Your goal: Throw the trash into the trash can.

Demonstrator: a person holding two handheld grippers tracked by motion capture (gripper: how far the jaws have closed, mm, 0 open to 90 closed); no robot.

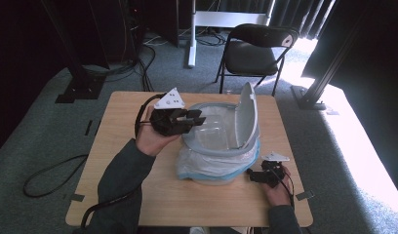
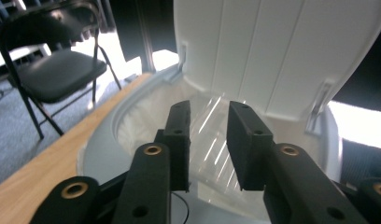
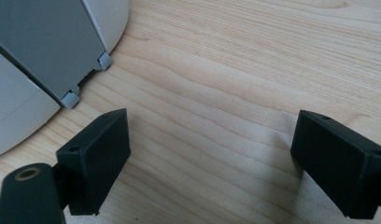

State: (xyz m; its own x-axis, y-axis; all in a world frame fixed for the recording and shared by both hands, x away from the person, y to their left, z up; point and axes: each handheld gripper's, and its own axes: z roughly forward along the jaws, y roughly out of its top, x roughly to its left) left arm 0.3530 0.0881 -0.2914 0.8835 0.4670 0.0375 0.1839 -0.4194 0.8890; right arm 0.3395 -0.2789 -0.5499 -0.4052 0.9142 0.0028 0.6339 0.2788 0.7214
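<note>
Your bin (image 1: 221, 146), lined with a clear bag (image 1: 207, 165), stands mid-bench (image 1: 138, 195), its white lid (image 1: 248, 114) tipped upright at the far right rim. A clear plastic container (image 1: 214, 127) lies inside. Your left gripper (image 1: 194, 119) hovers over the opening, fingers (image 2: 179, 135) partly spread, nothing pinched. Your right gripper (image 1: 255, 176) sits low beside the bin's base, fingers (image 3: 97, 154) spread wide over bare wood. No readable writing anywhere.

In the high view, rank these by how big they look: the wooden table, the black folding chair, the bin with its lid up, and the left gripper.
1. Wooden table, clearly largest.
2. Bin, plastic-lined, lid up.
3. Black folding chair, looks near the bin's size; it stands farther away, so that order is unsure.
4. Left gripper, smallest.
</note>
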